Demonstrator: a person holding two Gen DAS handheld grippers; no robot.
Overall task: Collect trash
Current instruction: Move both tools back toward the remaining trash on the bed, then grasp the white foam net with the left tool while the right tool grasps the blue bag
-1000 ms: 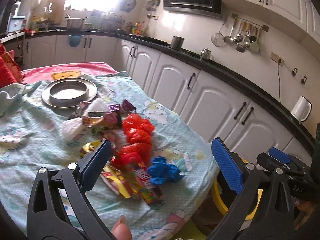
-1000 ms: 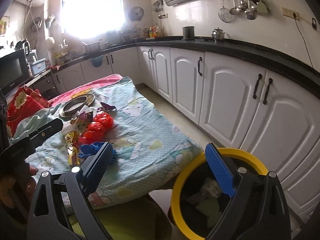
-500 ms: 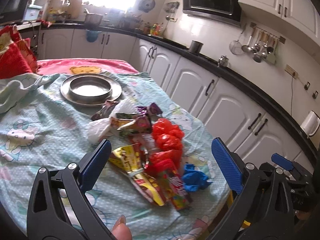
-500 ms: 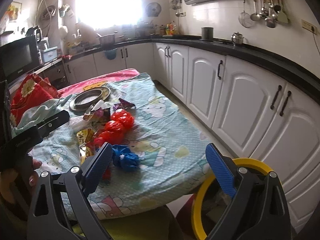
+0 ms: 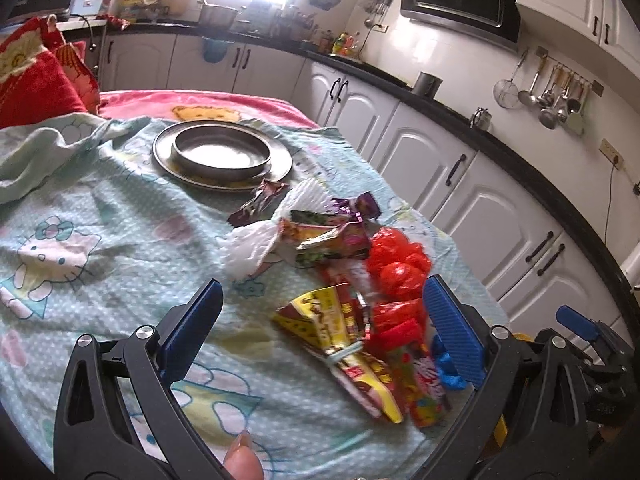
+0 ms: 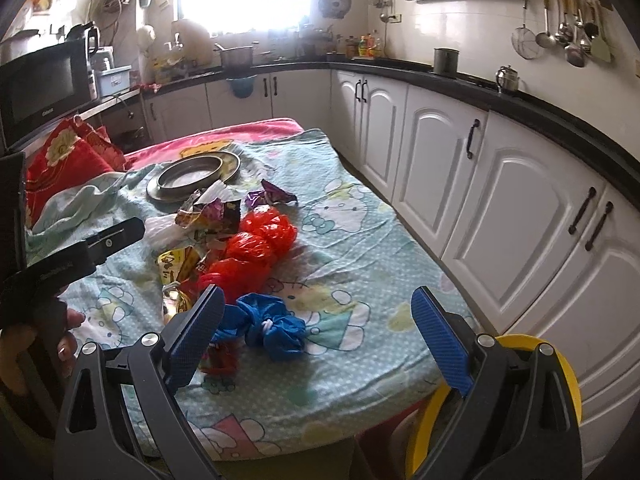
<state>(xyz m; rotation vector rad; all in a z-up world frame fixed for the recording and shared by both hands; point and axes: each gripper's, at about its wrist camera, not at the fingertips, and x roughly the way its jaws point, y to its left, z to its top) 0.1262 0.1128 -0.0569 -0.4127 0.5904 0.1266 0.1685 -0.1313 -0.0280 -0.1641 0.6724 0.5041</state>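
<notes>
- Left gripper (image 5: 322, 328): jaws spread wide, nothing between the blue pads (image 5: 192, 330). It hangs over the near part of the table, above the yellow wrapper (image 5: 320, 316).
- Right gripper (image 6: 318, 336): jaws also wide apart and empty, over the table's near right edge, with the blue bag (image 6: 266, 326) just beyond its left pad.
- Trash pile (image 5: 344, 280) lies on the cloth (image 5: 100, 208), mid-table toward the right side, running near to far.
- Near end of the pile: yellow wrapper and a red-and-yellow snack pack (image 5: 420, 376), touching each other; the blue bag sits at the right edge, partly hidden behind the left gripper's right pad.
- Middle: crumpled red bags (image 6: 256, 244) in a row, touching the wrappers on their left.
- Far end: white tissue (image 5: 256, 244), purple and foil wrappers (image 5: 344, 220), loosely heaped.
- Beyond the pile: metal dish on a metal plate (image 5: 224, 152), apart from the trash.
- Yellow-rimmed bin (image 6: 560, 376) stands on the floor just right of the table's near corner, behind the right gripper.
- White cabinets (image 6: 440, 152) under a black counter run along the right side.
- Red cushion (image 6: 68, 160) at far left.
</notes>
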